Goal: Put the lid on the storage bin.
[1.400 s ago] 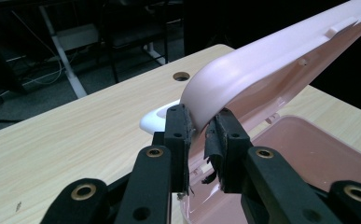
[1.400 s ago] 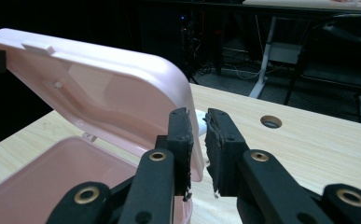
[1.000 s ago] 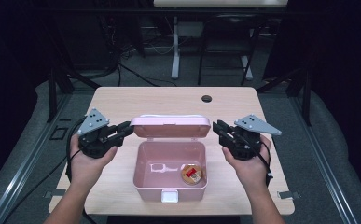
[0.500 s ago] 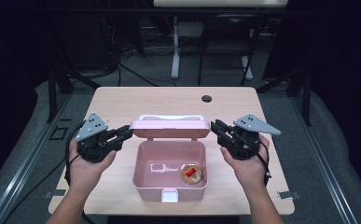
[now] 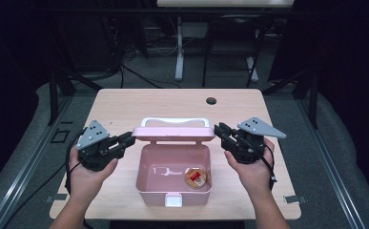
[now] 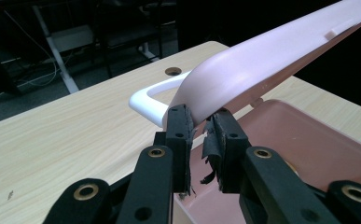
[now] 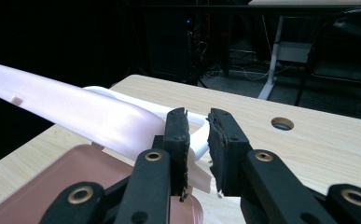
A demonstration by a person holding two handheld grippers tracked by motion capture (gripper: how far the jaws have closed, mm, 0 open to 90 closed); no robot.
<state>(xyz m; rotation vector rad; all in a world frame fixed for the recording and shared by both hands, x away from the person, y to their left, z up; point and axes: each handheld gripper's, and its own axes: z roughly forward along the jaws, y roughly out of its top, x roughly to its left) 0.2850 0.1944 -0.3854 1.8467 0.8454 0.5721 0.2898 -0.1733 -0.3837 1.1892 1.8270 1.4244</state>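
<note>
Nearest, two forearms in from the bottom edge of the high view, one set of tongs in each hand. Left tongs (image 5: 128, 139) at the left end of the raised pink lid (image 5: 172, 133); right tongs (image 5: 219, 130) at its right end.

Left gripper view: left tongs (image 6: 201, 122) nearly closed, narrow gap between the pads, lid corner (image 6: 262, 65) wedged in at the tips and touching both; gripped, by the look of it. Frayed black padding hanging from the right-hand pad. Lid slanting up and away to the upper right.

Right gripper view: right tongs (image 7: 197, 122) also nearly closed, narrow gap. Lid edge (image 7: 75, 114) up against the left-hand pad, white handle (image 7: 199, 140) showing through the gap. Firm pinch or mere contact: cannot tell.

Between the hands, pink box (image 5: 146, 164) open on the table (image 5: 125, 102), near the front edge, white latch (image 5: 173, 200) on its front wall. Inside, toward the right front corner, small round item (image 5: 196, 178), orange-brown with a red-and-white patch. Some pale marks on the box floor to its left, too faint to read.

Lid hinged at the back wall, standing partway up. White handle (image 5: 174, 122) on the lid's far side.

Farther on, bare wood, then a dark round hole (image 5: 211, 100) near the table's far edge. Beyond the table, dark floor, cables, a white stand (image 5: 179, 52).
</note>
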